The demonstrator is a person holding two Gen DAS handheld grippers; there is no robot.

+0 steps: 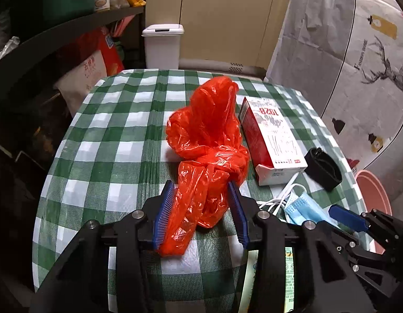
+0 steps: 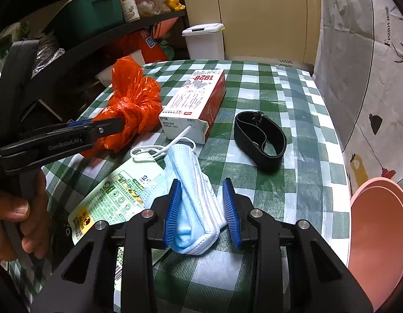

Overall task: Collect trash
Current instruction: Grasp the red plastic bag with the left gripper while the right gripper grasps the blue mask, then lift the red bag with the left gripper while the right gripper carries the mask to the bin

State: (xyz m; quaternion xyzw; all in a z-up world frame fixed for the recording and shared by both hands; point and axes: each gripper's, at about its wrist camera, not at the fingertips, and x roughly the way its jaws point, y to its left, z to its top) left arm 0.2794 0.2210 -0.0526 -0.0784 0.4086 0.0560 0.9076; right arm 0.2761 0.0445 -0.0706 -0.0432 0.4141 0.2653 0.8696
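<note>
A crumpled red plastic bag [image 1: 209, 130] lies on the green-checked table [image 1: 110, 130]. Its near tail runs between the blue pads of my left gripper [image 1: 200, 184], and both pads touch it. From the right wrist view that left gripper [image 2: 115, 126] bites the bag [image 2: 136, 99] from the side. A folded blue face mask [image 2: 193, 203] lies between the pads of my right gripper [image 2: 202, 181]. It rests against the left pad, while a strip of cloth shows beside the right pad. The mask [image 1: 300, 206] also shows beside the right gripper [image 1: 347, 219] in the left wrist view.
A red-and-white carton [image 2: 196, 101] lies mid-table, a black band [image 2: 261, 138] to its right, a green printed packet [image 2: 115, 198] near the front. A white lidded bin [image 1: 163, 45] stands behind the table. A pink basin [image 2: 378, 234] sits off the right edge; shelves fill the left.
</note>
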